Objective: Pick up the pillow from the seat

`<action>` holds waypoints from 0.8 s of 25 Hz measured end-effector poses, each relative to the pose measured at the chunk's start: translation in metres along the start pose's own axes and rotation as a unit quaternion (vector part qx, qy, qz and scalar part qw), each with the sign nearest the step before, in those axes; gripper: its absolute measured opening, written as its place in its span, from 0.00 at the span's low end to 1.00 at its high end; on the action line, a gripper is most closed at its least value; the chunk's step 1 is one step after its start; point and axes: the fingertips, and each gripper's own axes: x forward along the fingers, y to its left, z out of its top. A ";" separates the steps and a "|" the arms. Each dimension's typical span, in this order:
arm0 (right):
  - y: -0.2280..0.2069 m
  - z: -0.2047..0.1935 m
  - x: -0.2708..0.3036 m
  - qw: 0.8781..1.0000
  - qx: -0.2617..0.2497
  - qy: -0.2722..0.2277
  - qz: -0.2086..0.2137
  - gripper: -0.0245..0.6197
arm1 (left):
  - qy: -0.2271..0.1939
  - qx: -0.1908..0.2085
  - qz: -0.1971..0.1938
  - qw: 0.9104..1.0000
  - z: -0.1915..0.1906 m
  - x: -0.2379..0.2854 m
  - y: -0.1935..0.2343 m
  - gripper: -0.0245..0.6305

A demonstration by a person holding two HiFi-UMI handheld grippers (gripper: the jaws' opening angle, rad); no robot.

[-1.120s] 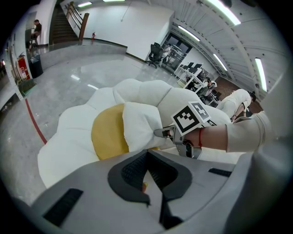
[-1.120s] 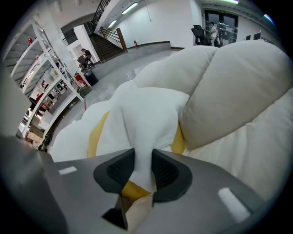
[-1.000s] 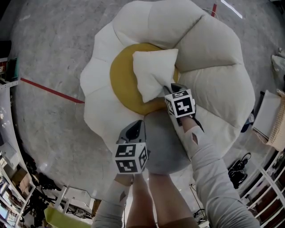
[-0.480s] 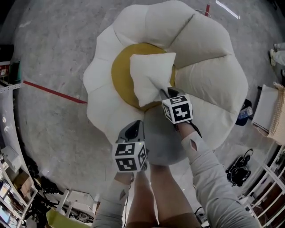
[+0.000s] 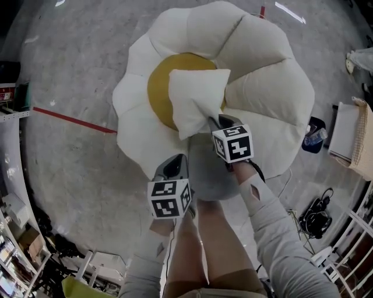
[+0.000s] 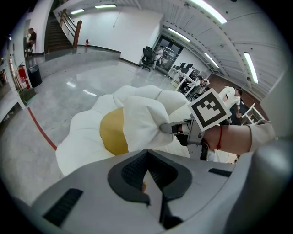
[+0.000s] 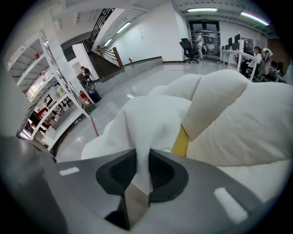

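Open office: desks, chairs, staircase

A grey polished concrete floor spreads all around, crossed at the left by a thin red tape line. Tangled black cables lie at the right, near a beige woven basket. Farther off stand a black office chair, a dark-railed staircase and white metal shelving, under long ceiling light strips.
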 end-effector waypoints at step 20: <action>0.091 -0.054 -0.111 0.997 0.045 -0.070 -0.008 0.14 | -0.024 0.009 -0.015 1.000 -0.079 -0.111 -0.002 0.04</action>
